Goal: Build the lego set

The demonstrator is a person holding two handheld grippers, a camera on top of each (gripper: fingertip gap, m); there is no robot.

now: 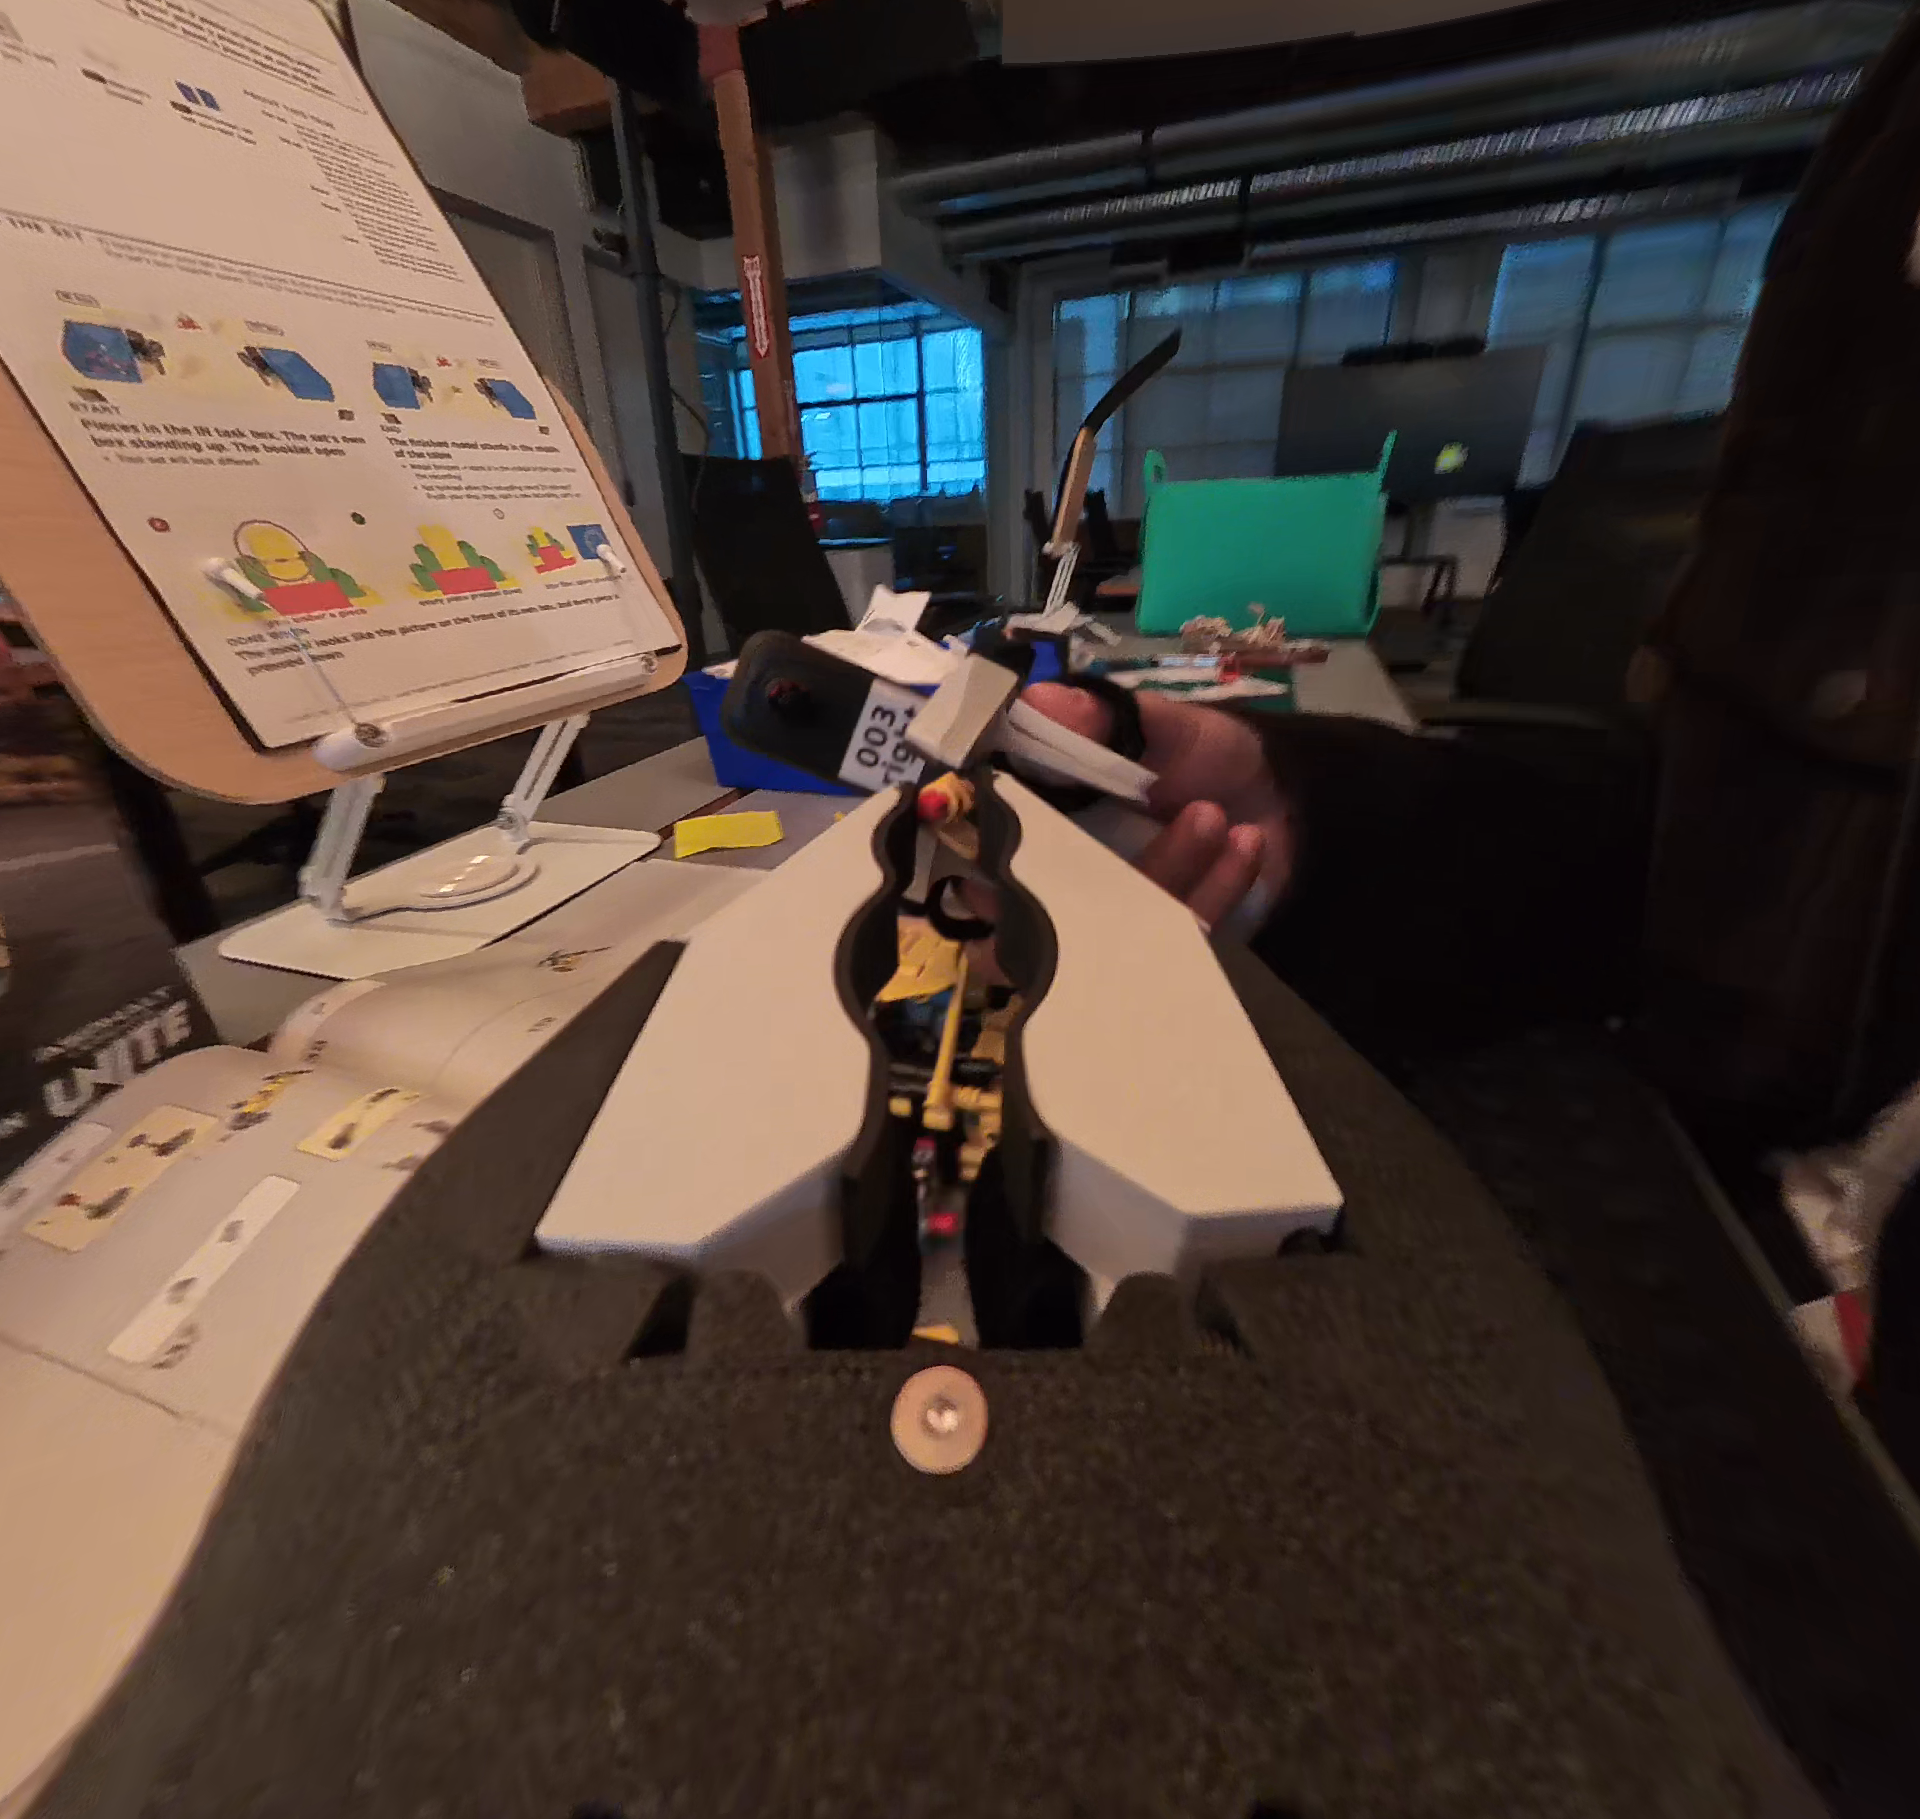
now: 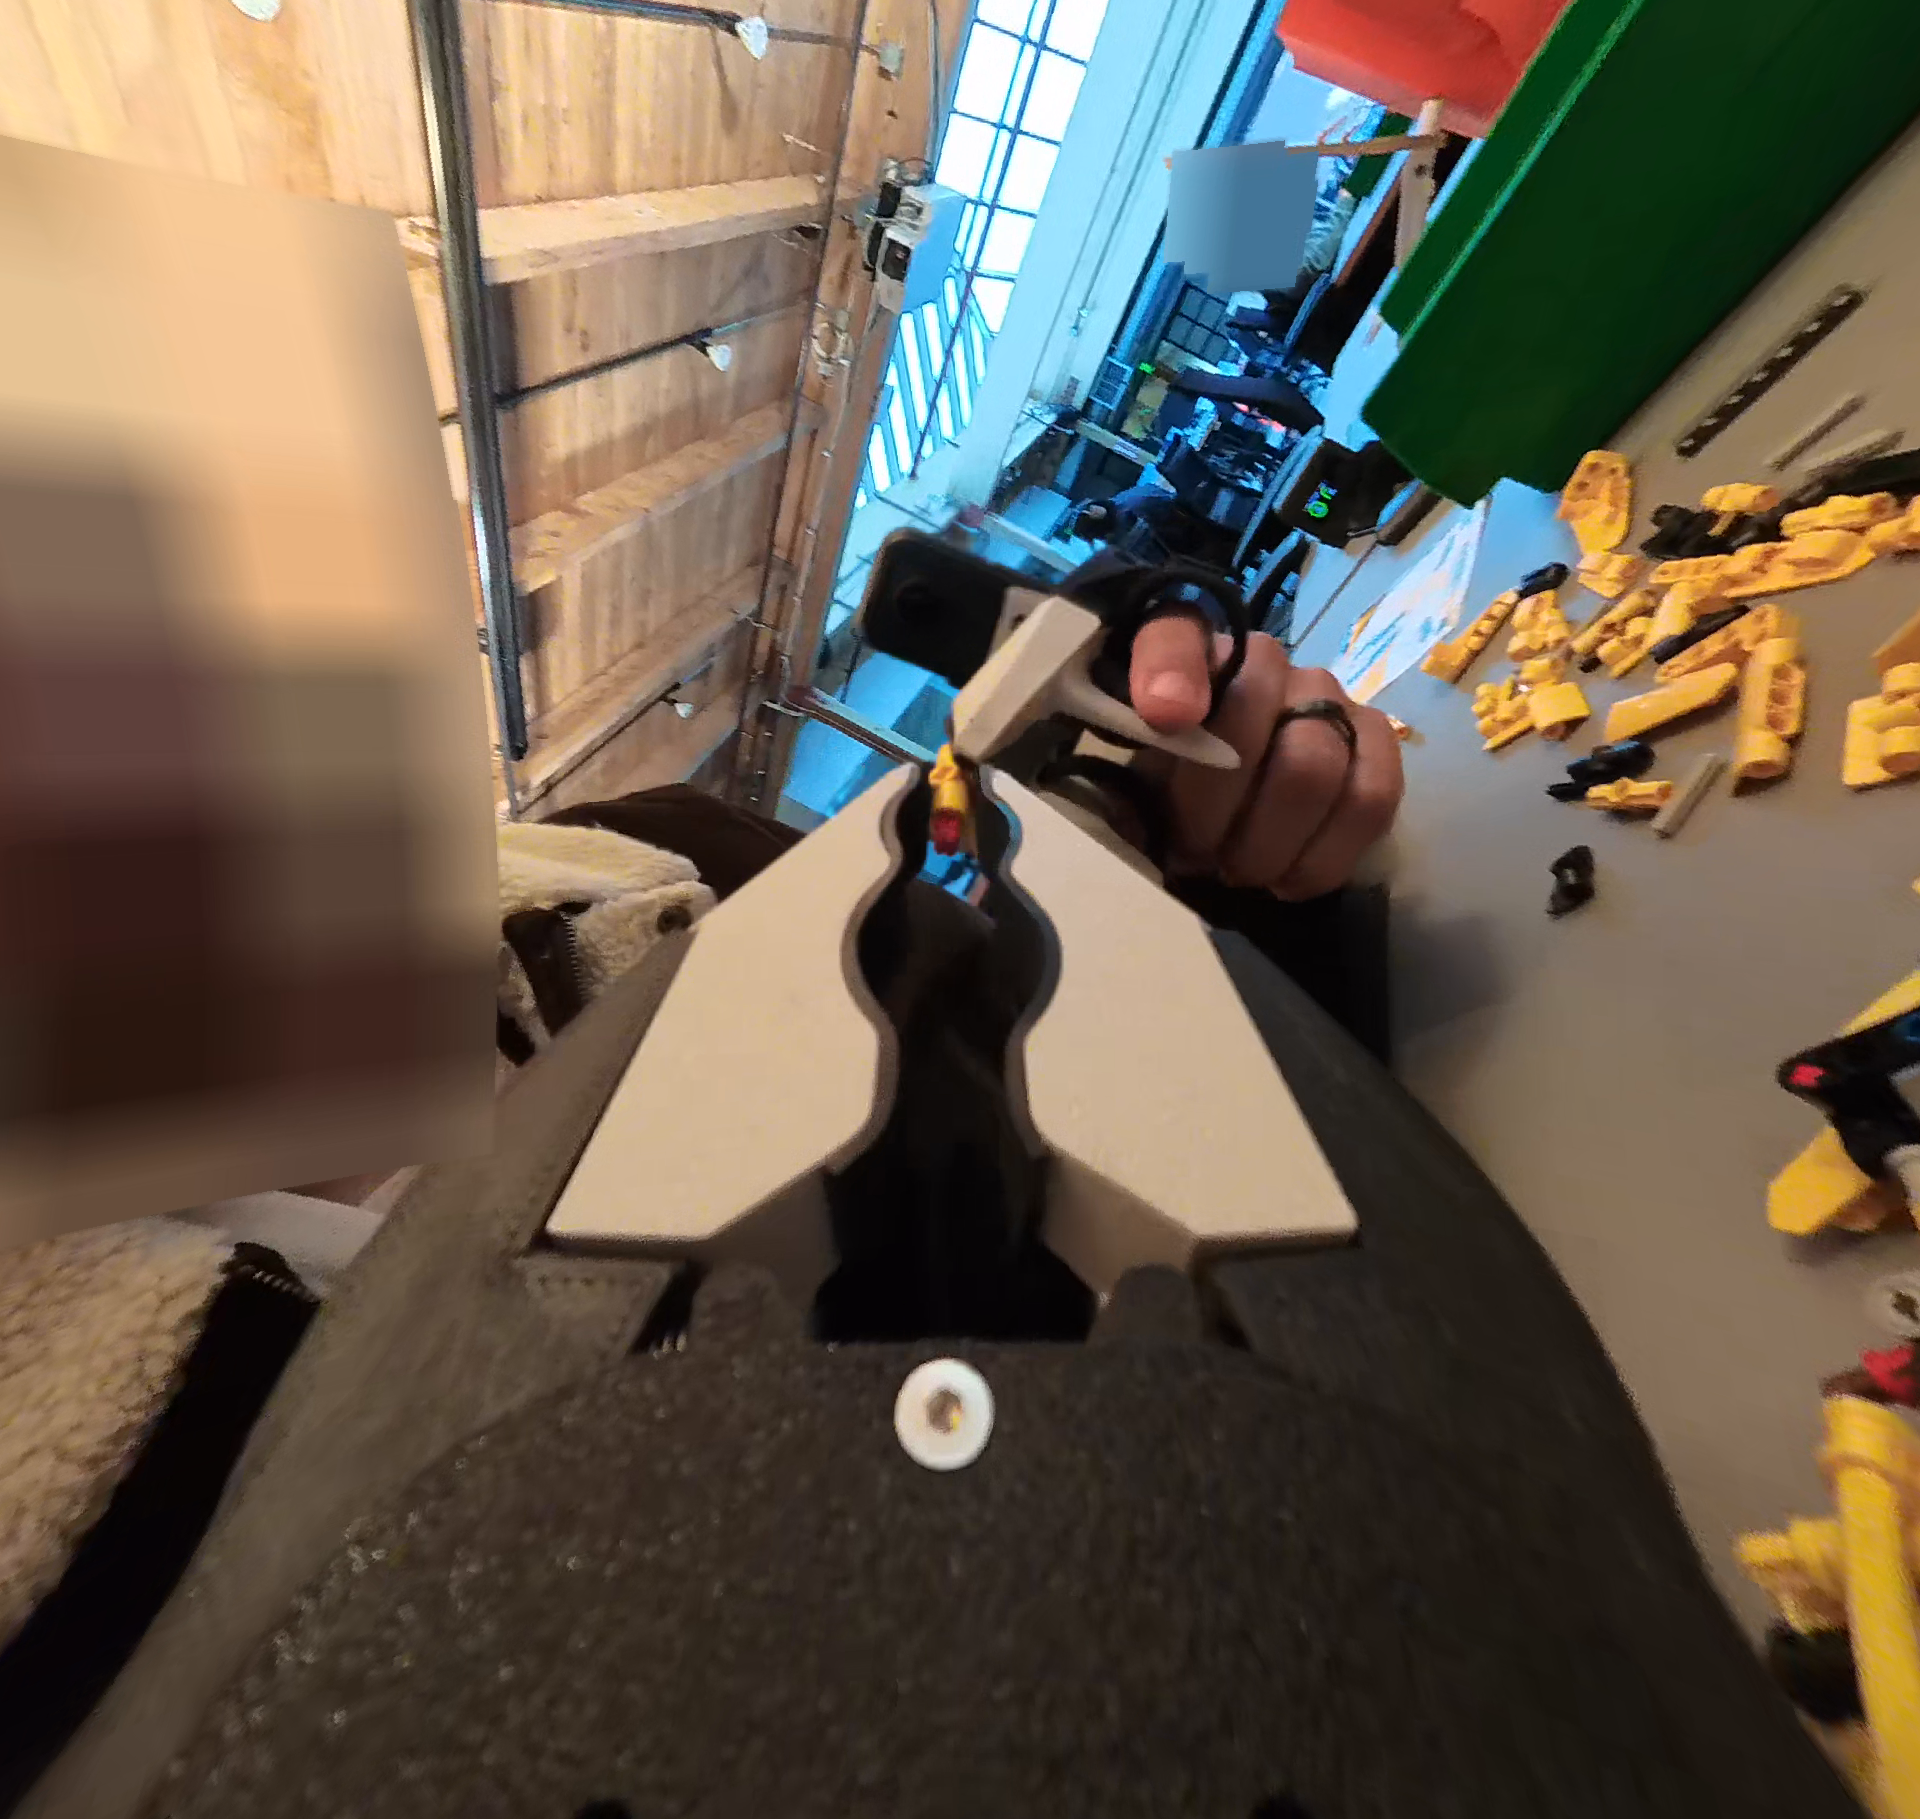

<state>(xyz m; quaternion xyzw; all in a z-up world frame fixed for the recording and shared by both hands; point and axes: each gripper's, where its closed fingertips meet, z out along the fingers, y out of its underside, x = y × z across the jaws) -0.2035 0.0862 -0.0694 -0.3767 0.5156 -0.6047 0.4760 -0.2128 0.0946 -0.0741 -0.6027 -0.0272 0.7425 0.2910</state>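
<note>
My left gripper is shut on a yellow and black lego assembly that runs along the gap between its fingers. The assembly's end, a small yellow piece with a red pin, sticks out at the tips. My right gripper faces it tip to tip, jaws narrowly closed around that yellow and red end. The right gripper shows in the left wrist view, the left gripper in the right wrist view. Both are held up above the table.
An instruction board on a white stand and an open booklet lie to the left. A blue bin and a green bin stand behind. Several loose yellow and black pieces and a partly built model lie on the grey table. Both grippers' tips are close together, under 4 cm apart.
</note>
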